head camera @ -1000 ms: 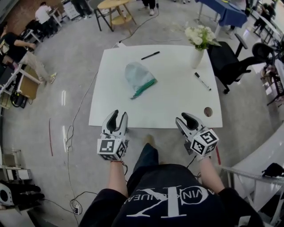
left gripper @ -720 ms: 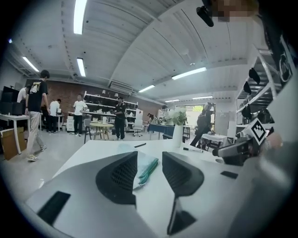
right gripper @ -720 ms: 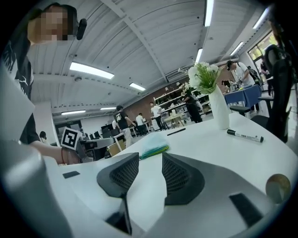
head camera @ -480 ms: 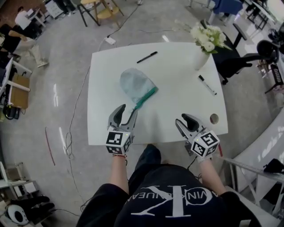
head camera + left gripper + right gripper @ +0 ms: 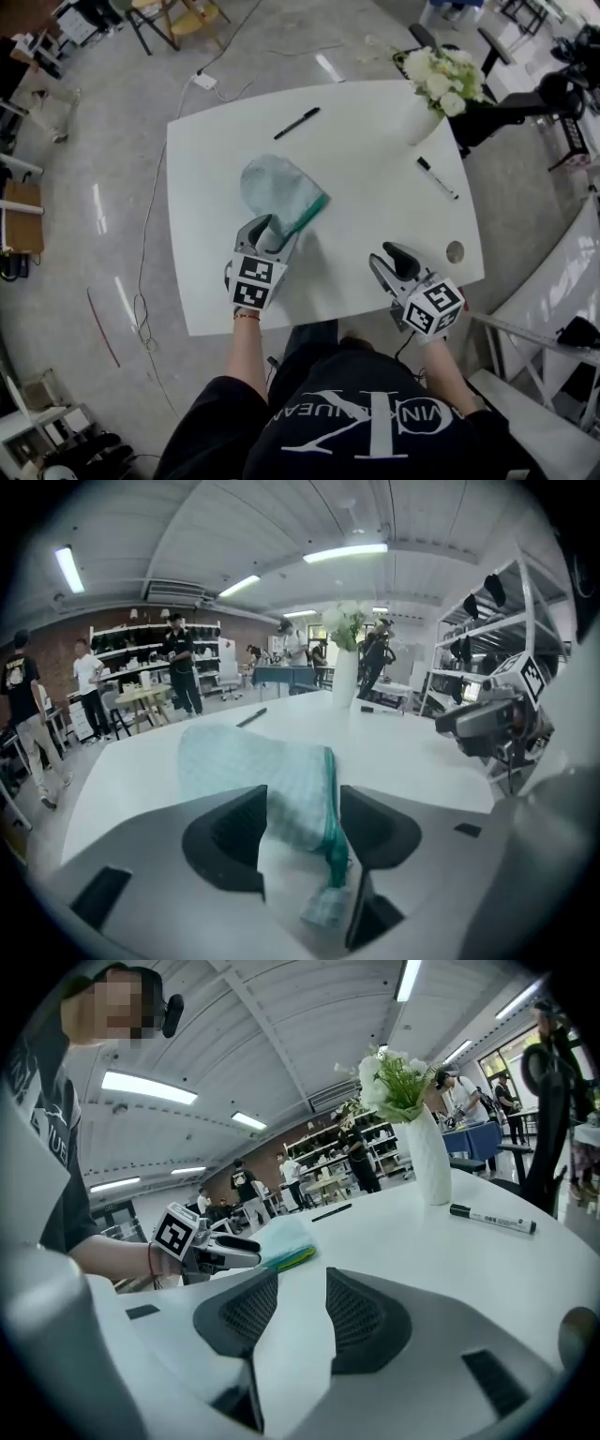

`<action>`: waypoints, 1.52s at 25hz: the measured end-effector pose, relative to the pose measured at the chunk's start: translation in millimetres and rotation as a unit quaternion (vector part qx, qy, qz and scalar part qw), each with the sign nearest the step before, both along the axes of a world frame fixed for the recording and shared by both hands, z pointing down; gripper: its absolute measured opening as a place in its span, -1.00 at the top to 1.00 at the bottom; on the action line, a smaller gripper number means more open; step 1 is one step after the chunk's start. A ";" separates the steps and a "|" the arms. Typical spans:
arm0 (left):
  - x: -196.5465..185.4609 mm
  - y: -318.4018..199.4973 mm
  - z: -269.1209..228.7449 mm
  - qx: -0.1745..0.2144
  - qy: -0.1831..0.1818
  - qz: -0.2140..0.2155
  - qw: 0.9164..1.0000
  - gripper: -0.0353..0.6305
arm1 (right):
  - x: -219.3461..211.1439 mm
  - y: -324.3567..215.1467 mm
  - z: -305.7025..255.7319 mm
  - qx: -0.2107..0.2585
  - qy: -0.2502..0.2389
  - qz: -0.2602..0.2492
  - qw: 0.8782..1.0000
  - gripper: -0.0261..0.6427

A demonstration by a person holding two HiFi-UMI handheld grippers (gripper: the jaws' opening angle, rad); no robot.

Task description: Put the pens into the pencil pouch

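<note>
The pale teal pencil pouch (image 5: 277,190) with a green zipper edge lies mid-table. My left gripper (image 5: 270,231) is at its near end. In the left gripper view the pouch (image 5: 272,775) and its zipper tail sit between the jaws of that gripper (image 5: 303,810), which have just been opening and stand open. The pads do not press it. My right gripper (image 5: 394,259) hovers open over the near right table edge, and nothing is between the jaws (image 5: 302,1305). A black pen (image 5: 297,123) lies at the far side. A black-capped white marker (image 5: 437,178) lies to the right.
A white vase of flowers (image 5: 424,111) stands at the table's far right, near the marker (image 5: 492,1219). A round hole (image 5: 456,251) is in the white table (image 5: 366,216) by the right edge. People, chairs and desks stand around the room beyond.
My left gripper has moved forward and down over the table to the pouch's near end, and its jaws have spread wider. The right gripper has come slightly forward over the table edge.
</note>
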State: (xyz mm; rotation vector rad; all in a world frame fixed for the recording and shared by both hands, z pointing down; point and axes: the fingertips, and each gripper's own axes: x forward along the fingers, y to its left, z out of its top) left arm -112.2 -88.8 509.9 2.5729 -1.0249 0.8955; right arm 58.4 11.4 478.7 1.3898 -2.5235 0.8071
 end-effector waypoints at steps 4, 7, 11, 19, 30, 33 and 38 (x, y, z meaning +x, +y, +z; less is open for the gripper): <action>7.0 -3.9 15.7 -0.007 -0.041 0.054 0.998 0.27 | 1.3 -4.4 4.2 -0.011 0.007 0.013 1.000 0.42; 14.2 -3.2 22.5 -0.005 -0.066 0.090 0.994 0.43 | 1.0 -5.7 6.4 -0.016 0.011 0.019 1.000 0.42; 19.8 -8.7 16.3 0.014 -0.061 0.086 0.994 0.79 | -2.3 -4.9 9.5 -0.021 0.015 0.010 1.000 0.42; 9.8 -20.9 -20.5 0.022 0.040 0.004 0.999 0.86 | 0.6 -19.7 5.4 -0.006 0.013 -0.007 1.000 0.42; 36.2 -3.8 -21.2 0.007 0.033 -0.073 0.997 0.87 | 72.8 -43.4 15.1 -0.003 0.051 -0.036 0.998 0.42; 45.7 0.1 -20.2 0.004 0.026 -0.082 0.996 0.87 | 101.7 -52.7 16.9 -0.001 0.079 -0.031 0.996 0.42; 51.5 3.9 -16.7 -0.002 0.023 -0.110 0.994 0.87 | 154.1 -72.0 23.8 -0.002 0.142 -0.007 0.990 0.42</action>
